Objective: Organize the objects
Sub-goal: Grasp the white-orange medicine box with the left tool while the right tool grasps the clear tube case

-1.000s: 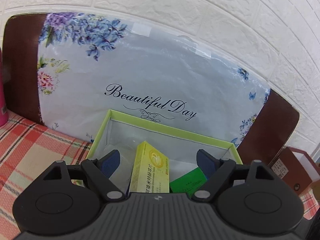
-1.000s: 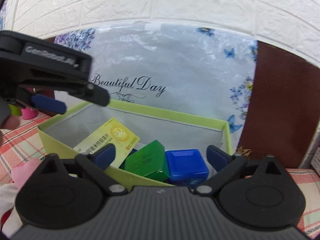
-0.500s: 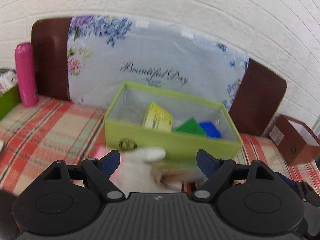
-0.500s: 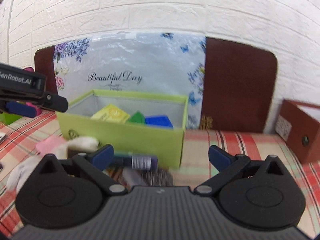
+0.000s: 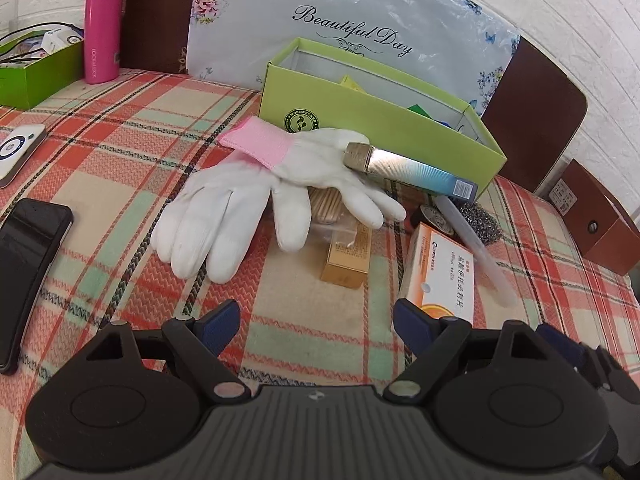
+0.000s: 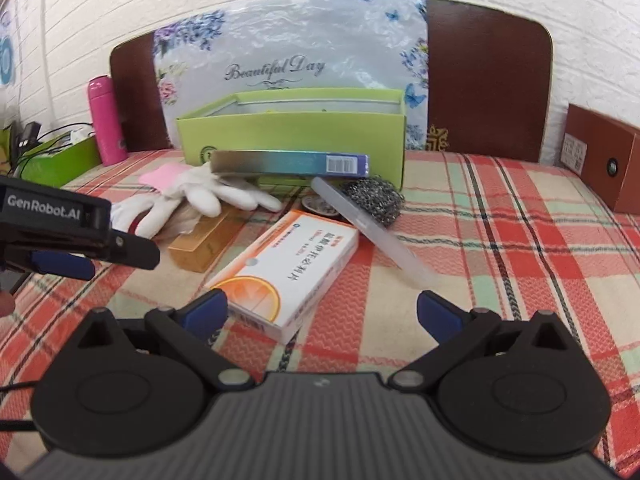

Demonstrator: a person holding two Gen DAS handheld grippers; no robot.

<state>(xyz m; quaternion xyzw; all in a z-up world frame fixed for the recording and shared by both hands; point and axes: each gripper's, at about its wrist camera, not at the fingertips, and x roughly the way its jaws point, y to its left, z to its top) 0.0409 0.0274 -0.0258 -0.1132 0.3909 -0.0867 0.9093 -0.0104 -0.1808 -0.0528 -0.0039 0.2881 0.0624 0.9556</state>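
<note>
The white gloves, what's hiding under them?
Under the white gloves peeks a bundle of thin wooden sticks and a gold box. How far these reach beneath is covered.

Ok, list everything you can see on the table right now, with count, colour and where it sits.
storage box: 1, lime green, open, at the back
gloves: 2, white, pink cuffs, front of the box
long carton: 1, silver-blue, lying on a glove
gold carton: 1, under the glove fingers
medicine box: 1, white-orange, centre
clear tube: 1, leaning across the scourer
steel scourer: 1, grey
pink flask: 1, upright, back left
phone: 1, black, left edge
left tool: open, empty
right tool: open, empty
</note>
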